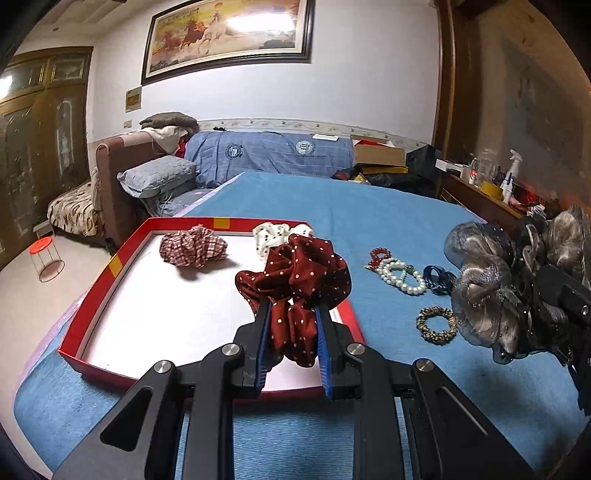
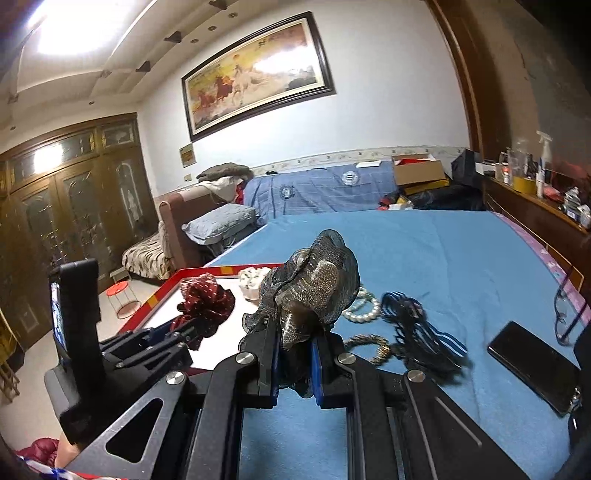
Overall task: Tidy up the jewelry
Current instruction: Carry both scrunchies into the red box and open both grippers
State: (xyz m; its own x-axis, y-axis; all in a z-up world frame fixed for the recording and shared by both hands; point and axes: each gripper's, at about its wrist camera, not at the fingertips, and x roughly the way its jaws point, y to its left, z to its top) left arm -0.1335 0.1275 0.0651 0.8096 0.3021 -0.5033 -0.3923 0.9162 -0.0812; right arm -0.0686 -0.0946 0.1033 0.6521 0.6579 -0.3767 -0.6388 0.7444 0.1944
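The bedroom is dim, with a dark wooden wardrobe (image 2: pixel 74 206), a framed horse painting (image 1: pixel 229 33) and a sofa heaped with bedding; in front lies a bed under a blue bedspread (image 1: pixel 369 221). On it rests a shallow red-rimmed tray (image 1: pixel 92 295) holding a checked scrunchie (image 1: pixel 194 245) and a white dotted one (image 1: pixel 273 234). The left gripper (image 1: pixel 291 310) pinches a dark red dotted scrunchie (image 1: pixel 299 273) above the tray's near edge; the right gripper (image 2: pixel 293 332) is clamped on a grey gauze scrunchie (image 2: pixel 314 284) over the bedspread. Pearl bracelets (image 1: pixel 400 275), a braided band (image 1: pixel 436 325) and dark cords (image 1: pixel 437 278) lie loose beside the tray. The slack fabric could slip out, or snag on the rim when released.
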